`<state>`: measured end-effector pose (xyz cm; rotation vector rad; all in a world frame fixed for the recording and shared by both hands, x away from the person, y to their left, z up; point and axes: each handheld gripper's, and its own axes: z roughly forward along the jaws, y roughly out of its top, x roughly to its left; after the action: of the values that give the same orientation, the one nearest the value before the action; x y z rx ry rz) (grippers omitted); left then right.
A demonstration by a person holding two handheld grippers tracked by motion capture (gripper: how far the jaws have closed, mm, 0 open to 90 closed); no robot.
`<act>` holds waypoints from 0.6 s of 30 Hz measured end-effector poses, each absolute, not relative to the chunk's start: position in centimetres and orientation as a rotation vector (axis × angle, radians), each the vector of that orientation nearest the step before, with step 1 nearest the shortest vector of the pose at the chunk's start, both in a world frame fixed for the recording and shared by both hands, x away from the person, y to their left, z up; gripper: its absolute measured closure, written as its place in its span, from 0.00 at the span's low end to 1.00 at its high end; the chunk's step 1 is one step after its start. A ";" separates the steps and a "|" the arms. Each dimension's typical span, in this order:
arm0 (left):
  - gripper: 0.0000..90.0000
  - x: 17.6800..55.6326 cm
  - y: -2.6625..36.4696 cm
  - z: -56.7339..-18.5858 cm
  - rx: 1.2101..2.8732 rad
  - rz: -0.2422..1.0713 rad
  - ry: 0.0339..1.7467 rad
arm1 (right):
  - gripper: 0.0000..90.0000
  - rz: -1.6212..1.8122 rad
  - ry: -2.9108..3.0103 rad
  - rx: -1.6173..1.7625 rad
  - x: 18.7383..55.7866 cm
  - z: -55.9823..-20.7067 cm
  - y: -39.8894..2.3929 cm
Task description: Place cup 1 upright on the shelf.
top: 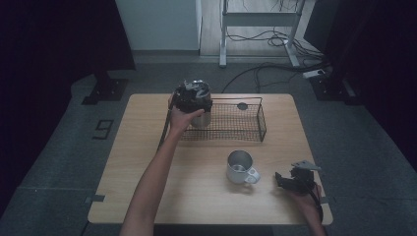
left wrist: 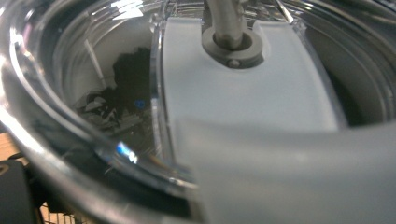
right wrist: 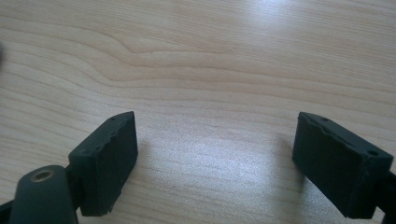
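Item: lidded steel tumbler [top: 199,105], gripped by my left gripper [top: 191,98] at the wire basket [top: 246,129]'s left end; not yet released.
Item: mug [top: 240,167], on worktop [top: 147,162], outstanding.
Right gripper [top: 290,181]: fingers [right wrist: 107,161] parted, empty, over bare wood.

Lab — black curtains [top: 59,34], floor cables [top: 265,69]

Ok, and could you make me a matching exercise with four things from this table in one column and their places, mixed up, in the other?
1. lidded steel tumbler
2. steel mug
3. wire basket
4. right gripper

A. far side of the table
B. near right corner
C. under the left gripper
D. just in front of the basket

Pairs: 1-C, 2-D, 3-A, 4-B
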<state>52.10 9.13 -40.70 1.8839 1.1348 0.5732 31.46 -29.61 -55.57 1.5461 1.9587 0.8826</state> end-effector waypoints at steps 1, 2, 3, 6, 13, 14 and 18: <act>0.04 52.1 9.1 -40.8 1.884 0.572 1.137 | 0.16 0.882 1.959 1.546 31.5 -55.6 -29.6; 0.04 52.3 9.1 -41.1 1.891 0.574 1.142 | 0.15 0.883 1.959 1.546 31.5 -55.6 -29.6; 0.04 52.3 9.1 -41.1 1.891 0.574 1.142 | 0.15 0.883 1.959 1.546 31.5 -55.6 -29.6; 0.04 52.5 9.1 -41.7 1.888 0.570 1.158 | 0.16 0.882 1.959 1.546 31.5 -55.6 -29.6; 0.04 52.8 9.3 -42.8 1.898 0.558 1.180 | 0.16 0.882 1.958 1.546 31.5 -55.6 -29.6; 0.04 52.9 9.3 -43.0 1.905 0.558 1.183 | 0.16 0.882 1.958 1.546 31.5 -55.6 -29.6; 0.04 52.9 9.3 -43.5 1.910 0.553 1.185 | 0.16 0.882 1.958 1.546 31.5 -55.6 -29.6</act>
<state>52.94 9.28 -43.52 1.9096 1.1850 0.5528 31.46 -29.62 -55.57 1.5465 1.9582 0.8820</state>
